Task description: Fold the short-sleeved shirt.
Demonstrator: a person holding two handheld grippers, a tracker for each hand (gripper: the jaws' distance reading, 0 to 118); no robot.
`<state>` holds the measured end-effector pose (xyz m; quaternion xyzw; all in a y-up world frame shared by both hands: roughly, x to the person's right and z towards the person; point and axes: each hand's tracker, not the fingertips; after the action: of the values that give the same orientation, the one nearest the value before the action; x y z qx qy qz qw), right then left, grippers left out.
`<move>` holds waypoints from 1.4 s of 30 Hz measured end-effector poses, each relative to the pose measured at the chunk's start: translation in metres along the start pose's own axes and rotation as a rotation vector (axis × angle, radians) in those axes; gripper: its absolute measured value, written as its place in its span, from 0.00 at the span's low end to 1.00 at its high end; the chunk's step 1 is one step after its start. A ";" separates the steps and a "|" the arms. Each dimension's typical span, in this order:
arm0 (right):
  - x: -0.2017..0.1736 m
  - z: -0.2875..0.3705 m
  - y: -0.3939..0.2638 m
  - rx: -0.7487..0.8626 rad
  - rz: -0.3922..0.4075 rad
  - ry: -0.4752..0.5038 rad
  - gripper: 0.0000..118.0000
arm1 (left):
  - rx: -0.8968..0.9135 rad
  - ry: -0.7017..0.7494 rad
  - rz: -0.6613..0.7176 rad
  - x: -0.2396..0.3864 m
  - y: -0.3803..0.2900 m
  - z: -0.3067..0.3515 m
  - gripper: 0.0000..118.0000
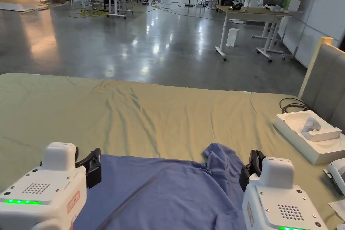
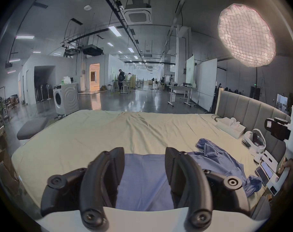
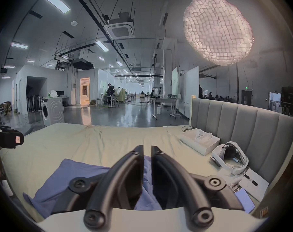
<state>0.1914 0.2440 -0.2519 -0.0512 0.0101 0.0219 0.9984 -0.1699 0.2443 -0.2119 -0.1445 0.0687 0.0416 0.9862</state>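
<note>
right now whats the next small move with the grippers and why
Probably lower the left gripper onto the near left edge of the blue shirt and close it. Its jaws stand wide apart over flat cloth, holding nothing. The right gripper has its jaws nearly together by the bunched sleeve; whether it grips cloth is unclear. The shirt lies unfolded on the bed sheet.

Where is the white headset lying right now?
In the right gripper view the white headset lies on the bed's right side, against the grey headboard, just nearer than the white box and right of the blue shirt.
</note>
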 end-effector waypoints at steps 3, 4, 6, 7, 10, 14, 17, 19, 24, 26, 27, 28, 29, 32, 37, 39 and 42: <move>-0.001 -0.003 -0.001 -0.011 -0.003 0.029 0.00 | -0.006 0.012 -0.031 0.006 -0.007 0.000 0.02; -0.003 -0.004 -0.002 -0.015 -0.003 0.032 0.00 | -0.016 0.003 -0.032 0.004 -0.010 0.000 0.01; -0.003 -0.007 -0.003 -0.025 0.006 0.043 0.00 | -0.038 -0.031 -0.016 0.002 -0.014 -0.003 0.00; -0.004 -0.009 -0.004 -0.026 0.008 0.042 0.00 | -0.048 -0.027 -0.016 0.002 -0.017 -0.005 0.00; -0.007 -0.015 -0.005 -0.037 0.008 0.055 0.00 | -0.077 -0.032 -0.037 0.002 -0.023 -0.012 0.00; -0.012 -0.028 -0.008 -0.062 0.021 0.077 0.00 | -0.147 -0.060 -0.013 -0.007 -0.028 -0.033 0.00; -0.016 -0.040 -0.013 -0.091 0.031 0.100 0.00 | -0.212 -0.065 0.008 -0.019 -0.031 -0.063 0.00; -0.018 -0.049 -0.018 -0.111 0.039 0.110 0.00 | -0.258 -0.043 0.001 -0.031 -0.031 -0.090 0.00; -0.021 -0.071 -0.034 -0.161 0.049 0.115 0.00 | -0.425 -0.043 0.006 -0.063 -0.027 -0.182 0.00; -0.020 -0.080 -0.042 -0.186 0.048 0.110 0.00 | -0.501 -0.037 0.031 -0.077 -0.024 -0.225 0.03; -0.020 -0.084 -0.045 -0.196 0.049 0.107 0.00 | -0.538 -0.028 0.049 -0.082 -0.023 -0.242 0.05; -0.019 -0.087 -0.049 -0.212 0.054 0.102 0.00 | -0.562 -0.038 0.084 -0.089 -0.024 -0.260 0.10; -0.018 -0.091 -0.053 -0.225 0.058 0.099 0.00 | -0.591 -0.058 0.112 -0.095 -0.024 -0.276 0.23; -0.013 -0.098 -0.064 -0.263 0.076 0.095 0.00 | -0.668 -0.075 0.161 -0.101 -0.026 -0.316 0.67; -0.001 -0.104 -0.077 -0.305 0.097 0.081 0.00 | -0.689 -0.021 0.108 -0.104 -0.031 -0.355 0.67; 0.003 -0.106 -0.082 -0.322 0.099 0.072 0.00 | -0.738 0.003 0.065 -0.103 -0.039 -0.370 0.67; 0.010 -0.108 -0.086 -0.349 0.106 0.066 0.00 | -0.797 0.031 -0.009 -0.098 -0.053 -0.385 0.67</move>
<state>0.2034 0.1477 -0.3510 -0.2236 0.0415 0.0743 0.9710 -0.3088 0.0756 -0.5477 -0.5168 0.0615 0.0586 0.8519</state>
